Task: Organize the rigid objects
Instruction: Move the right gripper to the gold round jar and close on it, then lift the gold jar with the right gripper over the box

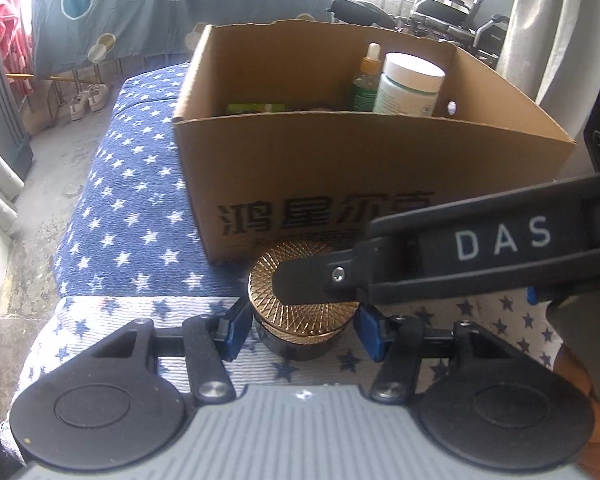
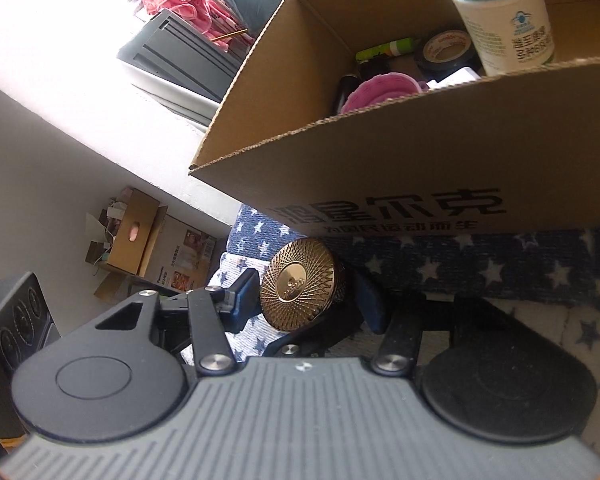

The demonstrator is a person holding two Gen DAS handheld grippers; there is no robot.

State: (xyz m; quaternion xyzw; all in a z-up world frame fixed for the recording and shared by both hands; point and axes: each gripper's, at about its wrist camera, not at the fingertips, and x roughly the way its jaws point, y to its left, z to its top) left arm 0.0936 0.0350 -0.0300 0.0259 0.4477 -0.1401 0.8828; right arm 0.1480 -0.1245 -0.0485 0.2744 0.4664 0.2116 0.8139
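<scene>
A round dark jar with a gold patterned lid stands on the star-print cloth just in front of the cardboard box. My left gripper is shut on the jar's body, with a blue pad against each side. From the right, a black finger of my right gripper lies across the lid. In the right wrist view the same jar sits between the pads of my right gripper, which press on its sides. The box rises right behind it.
Inside the box are a white bottle, a dropper bottle, a tape roll and a pink item. The blue star cloth drops off to bare floor on the left, where shoes lie. A wheelchair stands behind.
</scene>
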